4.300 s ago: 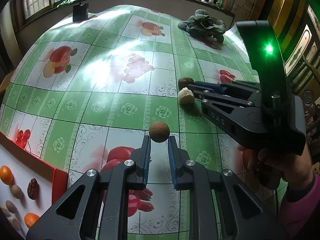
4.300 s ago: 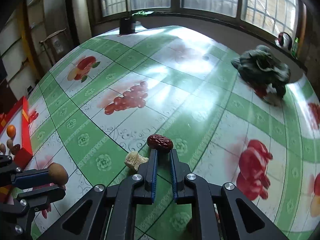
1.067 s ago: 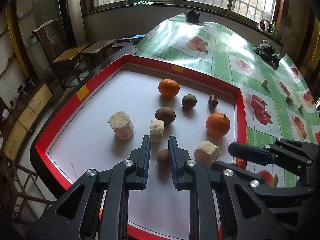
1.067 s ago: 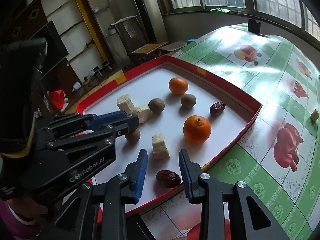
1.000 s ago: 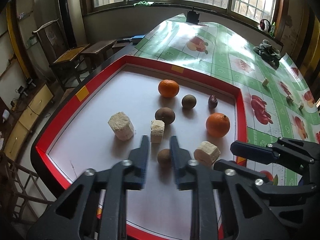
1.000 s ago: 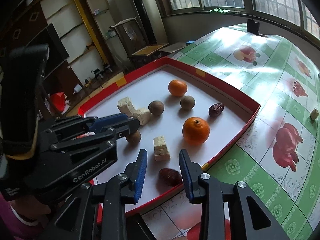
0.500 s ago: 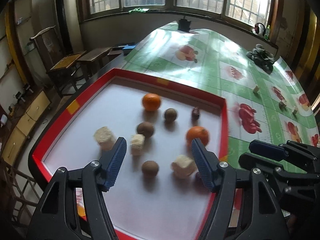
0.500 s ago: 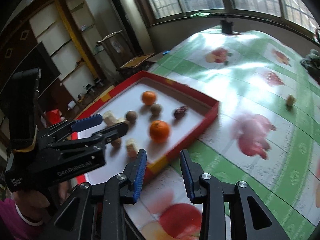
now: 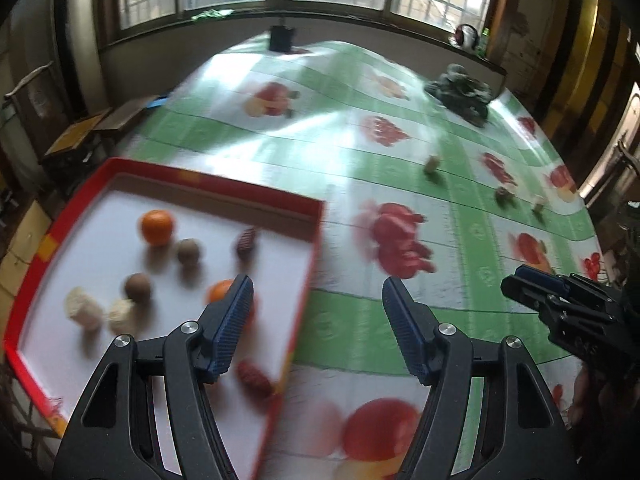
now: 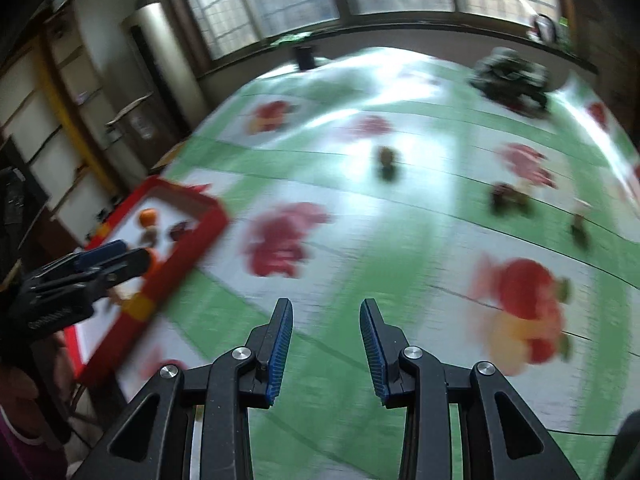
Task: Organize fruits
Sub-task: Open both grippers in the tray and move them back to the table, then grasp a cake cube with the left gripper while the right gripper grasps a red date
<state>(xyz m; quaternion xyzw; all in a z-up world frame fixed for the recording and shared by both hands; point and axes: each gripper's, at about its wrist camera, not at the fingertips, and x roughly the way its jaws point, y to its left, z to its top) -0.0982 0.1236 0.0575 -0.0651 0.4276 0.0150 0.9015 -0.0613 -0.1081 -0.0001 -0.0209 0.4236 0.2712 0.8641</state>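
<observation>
Lying blurred in red tray [image 9: 60, 216], date [image 9: 253, 376] long axis slanting down-right

Tray [image 9: 312, 248]: set at the table's [image 9: 472, 320] near left, oranges [image 9: 157, 227] and dates [image 9: 245, 242] held inside. Three loose pieces [image 9: 431, 165]: scattered far right on the table.

The red tray [image 9: 316, 240] at the near left held two oranges [image 9: 157, 227], two red dates [image 9: 245, 239], two round brown fruits [image 9: 188, 252] and two pale chunks [image 9: 82, 312]. Three small pieces [image 9: 432, 165] lay on the tablecloth [image 9: 400, 160] toward the far right, too blurred to tell their kind. Two grippers [image 9: 316, 320] showed.
</observation>
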